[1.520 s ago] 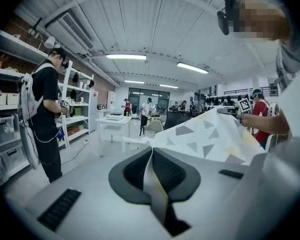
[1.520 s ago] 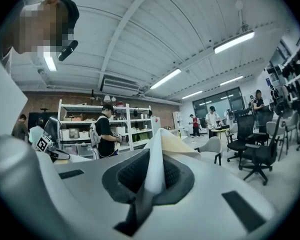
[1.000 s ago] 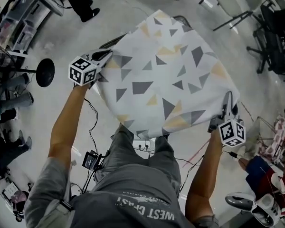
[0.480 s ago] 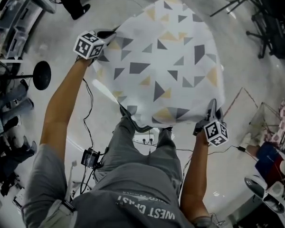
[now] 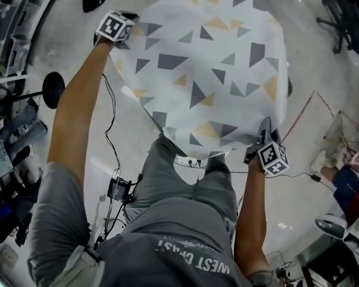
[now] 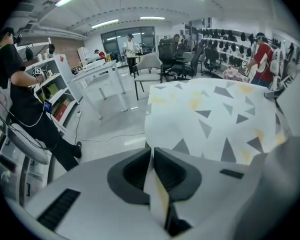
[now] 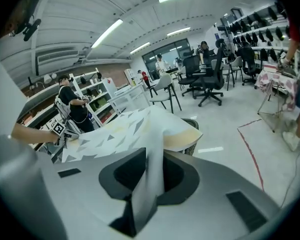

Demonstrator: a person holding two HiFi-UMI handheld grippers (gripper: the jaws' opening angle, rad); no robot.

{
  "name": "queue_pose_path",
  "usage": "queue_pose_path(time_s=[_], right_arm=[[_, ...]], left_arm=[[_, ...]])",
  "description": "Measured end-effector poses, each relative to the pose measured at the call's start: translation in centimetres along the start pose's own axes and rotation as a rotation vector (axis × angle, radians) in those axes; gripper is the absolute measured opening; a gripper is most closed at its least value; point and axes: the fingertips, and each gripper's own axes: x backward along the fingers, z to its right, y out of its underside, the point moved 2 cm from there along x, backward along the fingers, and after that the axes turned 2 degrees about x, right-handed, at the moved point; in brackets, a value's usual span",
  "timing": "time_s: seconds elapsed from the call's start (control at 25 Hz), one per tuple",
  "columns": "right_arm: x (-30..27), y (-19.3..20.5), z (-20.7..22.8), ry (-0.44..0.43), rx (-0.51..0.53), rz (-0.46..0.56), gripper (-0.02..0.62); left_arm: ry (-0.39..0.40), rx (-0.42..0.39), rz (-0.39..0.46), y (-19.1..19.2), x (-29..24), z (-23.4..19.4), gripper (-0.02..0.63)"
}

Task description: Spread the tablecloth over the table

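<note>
Left gripper (image 5: 129,33), upper left of the head view: jaws narrow, clamped on a corner of the tablecloth (image 5: 209,64). Right gripper (image 5: 265,130), lower right: jaws narrow, just been opening, cloth edge pinched between them. Tablecloth spans upper centre, stretched between both.

Inventory, placed against the tablecloth:

1. Tablecloth (image 5: 209,70): white with grey and yellow triangles, spread wide ahead of you.
2. Your left gripper (image 5: 127,31): at the cloth's far-left corner, its marker cube just left of that corner.
3. Your right gripper (image 5: 264,131): at the cloth's near-right corner. Its jaws have just been opening, with that corner between them.
4. Your legs (image 5: 185,187): below the cloth's near edge.
5. Round black stand base (image 5: 54,90): on the floor, left of the cloth.
6. Black cable (image 5: 109,137): left of the cloth's near-left edge.
7. Red floor line (image 5: 304,117): right of the cloth.
</note>
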Motion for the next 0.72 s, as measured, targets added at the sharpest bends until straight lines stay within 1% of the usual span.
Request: queue_pose_path(time_s=[0.08,0.2,0.28,0.36,0.44,0.48,0.56,0.6,0.64,0.68,0.72], right_arm=[[-0.1,0.7,0.5,0.004,-0.012,-0.021,0.071],[-1.3,1.9,1.5,-0.008,-0.062,-0.072,0.095],[-1.9,2.6,2.2,-0.017,-0.112,-0.108,0.103],[-2.0,3.0,2.3,-0.028,-0.123,-0.134,0.1],[-1.3,2.2,1.1,-0.054,-0.109,-0.16,0.059],[-0.8,1.4,0.2,-0.073,-0.103,-0.174,0.04],[0.3,-0.2,-1.5,-0.121,-0.118,-0.208,0.025],[0.7,-0.8,-2.3,-0.147,-0.146,-0.225,0.018],[1.0,-1.3,-2.9,-0.173,-0.183,-0.237,0.017],[1.2,-1.6,-3.4,-0.191,-0.229,-0.247,0.015],[1.4,-1.7,-3.7,-0.193,-0.291,-0.259,0.015]], left_arm=[[-0.022,-0.027,-0.039,0.5,-1.3,-0.4,0.017],[-0.097,-0.105,-0.135,1.6,-2.7,-1.8,0.026],[-0.107,-0.134,-0.189,2.8,-3.5,-2.0,0.026],[-0.104,-0.145,-0.207,3.6,-3.9,-1.9,0.023],[-0.097,-0.134,-0.187,3.6,-3.5,-2.0,0.022],[-0.083,-0.117,-0.161,3.3,-2.9,-1.9,0.021],[-0.029,-0.085,-0.073,1.8,-0.9,-1.3,0.02],[0.002,-0.079,-0.03,0.9,0.4,-0.9,0.018],[0.02,-0.086,-0.005,0.1,1.7,-0.8,0.018],[0.012,-0.11,0.001,-0.5,2.9,-1.3,0.009],[-0.02,-0.146,-0.006,-1.0,4.0,-2.5,-0.003]])
